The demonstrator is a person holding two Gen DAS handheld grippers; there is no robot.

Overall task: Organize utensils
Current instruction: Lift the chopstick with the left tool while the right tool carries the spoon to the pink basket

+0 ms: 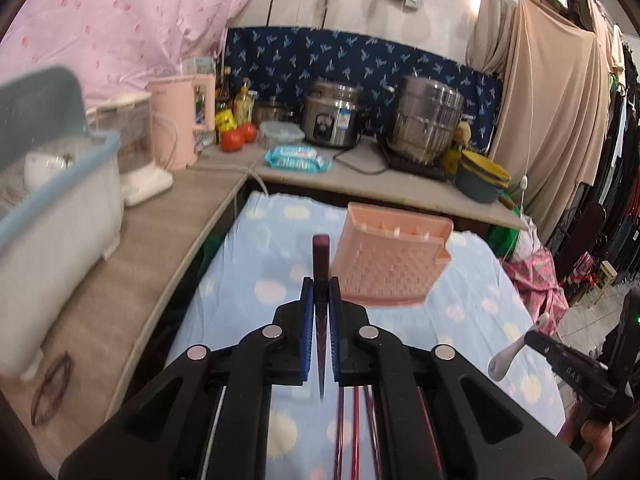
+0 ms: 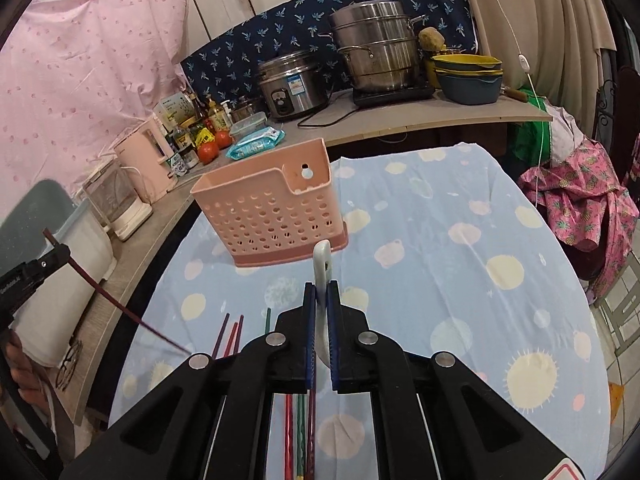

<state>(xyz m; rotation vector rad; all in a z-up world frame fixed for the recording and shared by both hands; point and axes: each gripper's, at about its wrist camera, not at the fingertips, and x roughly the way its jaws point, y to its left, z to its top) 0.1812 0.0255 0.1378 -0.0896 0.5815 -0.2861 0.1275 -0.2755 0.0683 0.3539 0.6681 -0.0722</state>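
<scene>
A pink perforated utensil holder (image 2: 276, 216) stands on the blue dotted tablecloth (image 2: 440, 280); it also shows in the left wrist view (image 1: 390, 262). My left gripper (image 1: 321, 284) is shut on a dark red chopstick (image 1: 321, 264), held above the cloth just left of the holder. My right gripper (image 2: 321, 292) is shut on a white spoon (image 2: 323, 276) by its handle, in front of the holder. Several coloured chopsticks (image 2: 232, 334) lie on the cloth below my right gripper. The left gripper with its chopstick (image 2: 116, 304) shows at the left of the right wrist view.
An L-shaped counter (image 1: 160, 232) runs along the left and back with a dish rack (image 1: 52, 184), pink kettle (image 1: 180, 120), tomatoes (image 1: 236, 138), rice cooker (image 1: 332, 120), steel steamer pot (image 1: 428, 120) and bowls (image 1: 482, 176). Glasses (image 2: 70, 364) lie on the counter edge.
</scene>
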